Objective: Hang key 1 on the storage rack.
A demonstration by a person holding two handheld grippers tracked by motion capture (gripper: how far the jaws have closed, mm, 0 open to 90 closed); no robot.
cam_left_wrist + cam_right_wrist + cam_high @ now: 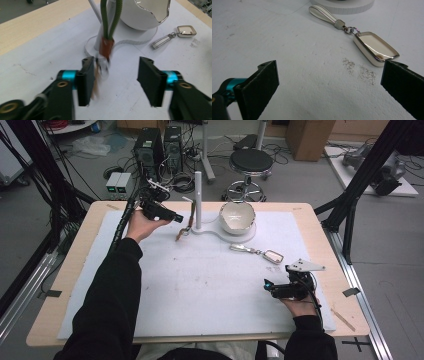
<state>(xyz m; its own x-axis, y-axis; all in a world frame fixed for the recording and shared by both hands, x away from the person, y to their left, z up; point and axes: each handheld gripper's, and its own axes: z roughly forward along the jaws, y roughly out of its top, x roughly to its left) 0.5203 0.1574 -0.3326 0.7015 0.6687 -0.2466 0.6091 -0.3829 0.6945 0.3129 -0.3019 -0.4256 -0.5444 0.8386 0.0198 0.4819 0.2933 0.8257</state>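
The left gripper [113,75], jaws spread wide and holding nothing, faces a green cord keychain [106,47] hanging from a white stand [198,200], apparently lined up to take it. The right gripper [329,82], likewise released, rests low near a white strap keychain [372,47] lying flat on the white mat [200,285]. The high view adds the bowl [237,217] on the stand's base; the left gripper view shows the cord's brown tag, blurred, beside its left jaw

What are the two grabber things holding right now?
Nothing. The left gripper is open around the green cord keychain with a brown tab without clamping it. The right gripper is open near the shiny cream key fob.
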